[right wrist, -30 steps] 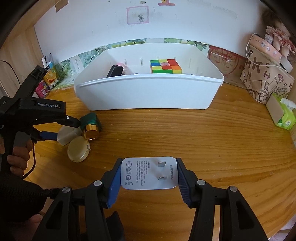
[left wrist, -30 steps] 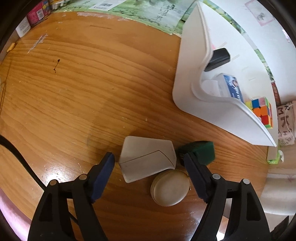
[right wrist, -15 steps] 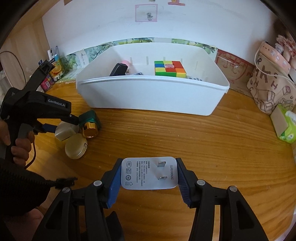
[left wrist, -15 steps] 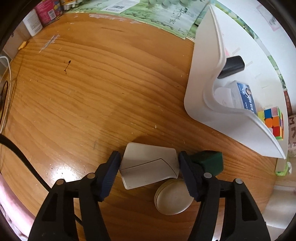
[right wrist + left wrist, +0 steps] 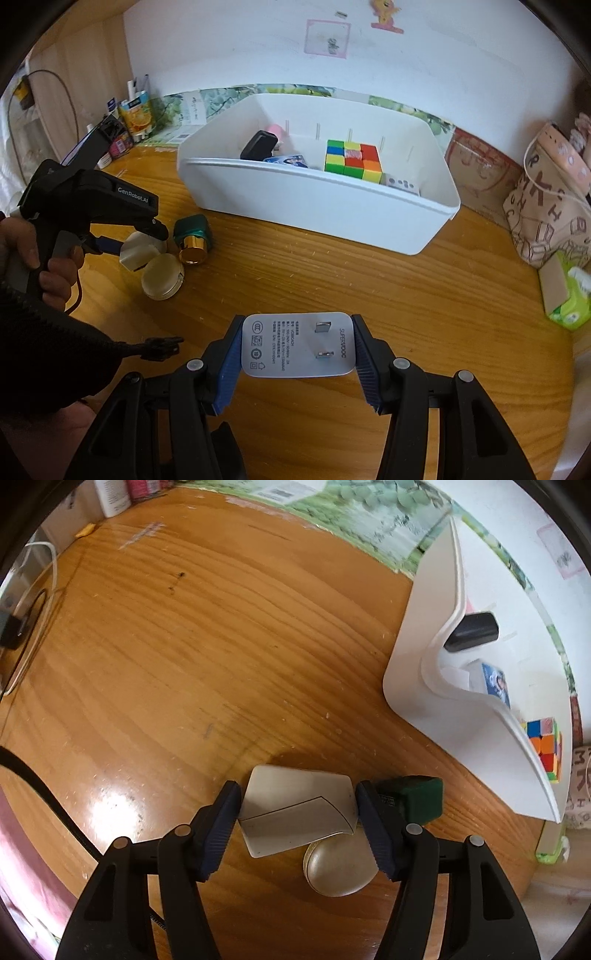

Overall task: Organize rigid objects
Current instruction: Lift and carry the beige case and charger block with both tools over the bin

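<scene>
Both grippers loaded. Right gripper is clamped on the white charger, prongs facing the cam, held above the counter and well short of the white bin. Left gripper is pinched on the flat off-white case, low over the counter w/ the round cream tin just under its edge and the green bottle right up against the right-hand finger.

Risks as I see 'em: case is thin and smooth, grabbed by its slanted edges, so it could pivot or squirt out on the lift. The finger by the green bottle may nudge it, and it's lying on its side w/ that gold cap, so it'd prob roll. Bin already holds the cube and a black block; drop the charger carelessly and it lands on top, maybe bounces. Two grippers heading for one bin = possible clash at the rim.
</scene>
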`<state>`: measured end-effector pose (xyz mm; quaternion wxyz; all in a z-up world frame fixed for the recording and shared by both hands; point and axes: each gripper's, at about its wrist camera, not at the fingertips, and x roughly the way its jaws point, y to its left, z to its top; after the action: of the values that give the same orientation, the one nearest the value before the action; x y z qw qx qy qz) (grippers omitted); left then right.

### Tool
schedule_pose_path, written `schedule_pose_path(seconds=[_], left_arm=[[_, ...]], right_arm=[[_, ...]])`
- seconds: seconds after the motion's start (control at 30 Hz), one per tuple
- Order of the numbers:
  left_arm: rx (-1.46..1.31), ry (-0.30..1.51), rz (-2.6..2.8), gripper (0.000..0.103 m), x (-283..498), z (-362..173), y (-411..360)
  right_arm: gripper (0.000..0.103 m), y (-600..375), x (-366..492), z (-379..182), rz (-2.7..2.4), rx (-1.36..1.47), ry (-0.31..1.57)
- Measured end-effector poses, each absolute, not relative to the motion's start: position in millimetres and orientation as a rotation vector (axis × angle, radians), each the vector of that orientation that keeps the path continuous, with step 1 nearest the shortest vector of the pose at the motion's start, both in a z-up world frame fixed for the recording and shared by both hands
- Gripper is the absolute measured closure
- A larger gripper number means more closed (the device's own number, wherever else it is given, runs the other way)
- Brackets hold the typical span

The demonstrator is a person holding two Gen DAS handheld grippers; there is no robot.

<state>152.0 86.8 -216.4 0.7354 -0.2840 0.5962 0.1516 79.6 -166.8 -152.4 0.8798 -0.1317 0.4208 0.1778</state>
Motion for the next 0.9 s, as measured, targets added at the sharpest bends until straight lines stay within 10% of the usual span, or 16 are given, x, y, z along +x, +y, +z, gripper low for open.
schedule_pose_path(seconds=[0.9], left_arm=[[-0.467, 0.936, 0.406, 0.036, 154.5, -96.4, 98.0]], right_arm=[[0.048, -148.0, 119.5, -78.1, 0.570, -0.307, 0.659]])
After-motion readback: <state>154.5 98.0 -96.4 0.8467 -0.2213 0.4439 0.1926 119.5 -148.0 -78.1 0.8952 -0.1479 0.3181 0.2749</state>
